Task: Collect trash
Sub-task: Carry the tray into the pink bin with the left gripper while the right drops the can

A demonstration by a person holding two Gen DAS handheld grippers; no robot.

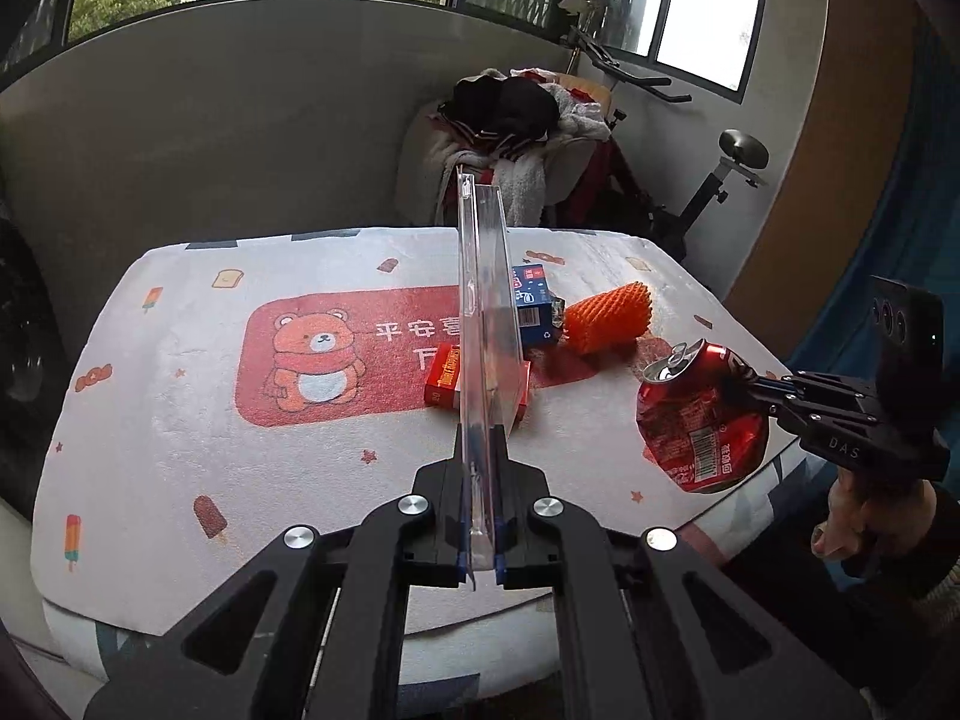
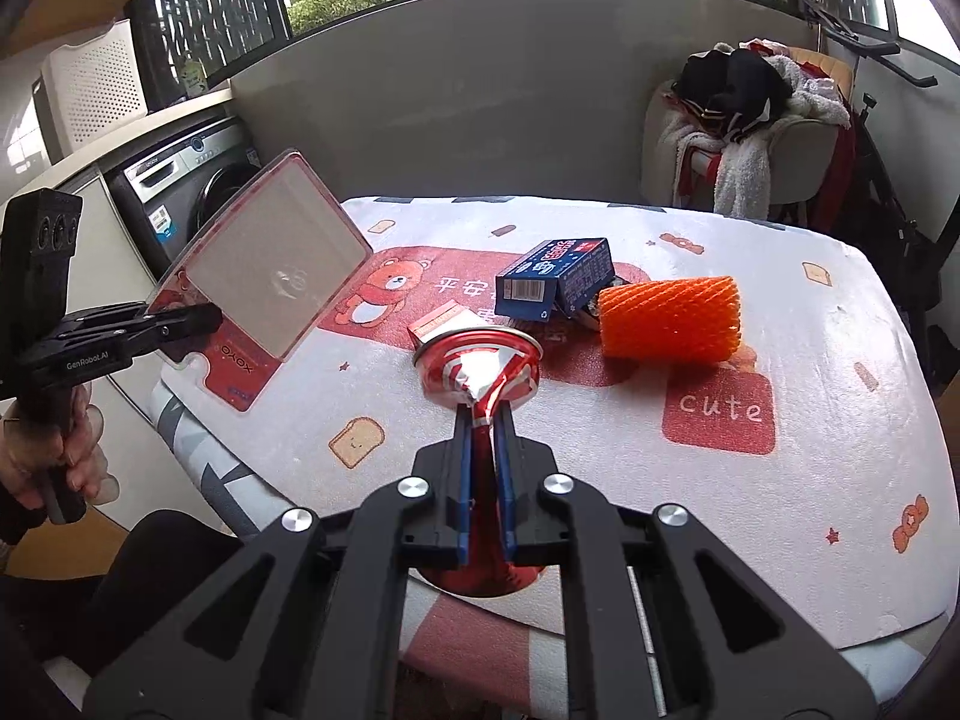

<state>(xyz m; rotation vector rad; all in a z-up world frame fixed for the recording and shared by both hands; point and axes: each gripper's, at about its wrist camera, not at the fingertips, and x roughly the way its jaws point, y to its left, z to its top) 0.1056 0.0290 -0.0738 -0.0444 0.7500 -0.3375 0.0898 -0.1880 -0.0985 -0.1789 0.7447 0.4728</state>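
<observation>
My left gripper (image 1: pixel 483 450) is shut on a clear plastic blister pack (image 1: pixel 486 324), held edge-on above the table; the right wrist view shows the pack (image 2: pixel 270 264) with its red card, raised at the table's left edge in that gripper (image 2: pixel 210 315). My right gripper (image 2: pixel 483 414) is shut on a crushed red soda can (image 2: pixel 480 369), held above the table's near part; in the left wrist view the can (image 1: pixel 702 420) hangs at the right in that gripper (image 1: pixel 759 387). A blue carton (image 2: pixel 555 279), a small red box (image 2: pixel 438 324) and an orange foam net sleeve (image 2: pixel 669 318) lie on the table.
The table carries a white cloth (image 2: pixel 780 480) with a red bear print. A grey panel (image 2: pixel 450 120) stands behind it. A chair piled with clothes (image 2: pixel 738 138) is at the back right, a washing machine (image 2: pixel 186 192) at the left, an exercise bike (image 1: pixel 714 192) beyond.
</observation>
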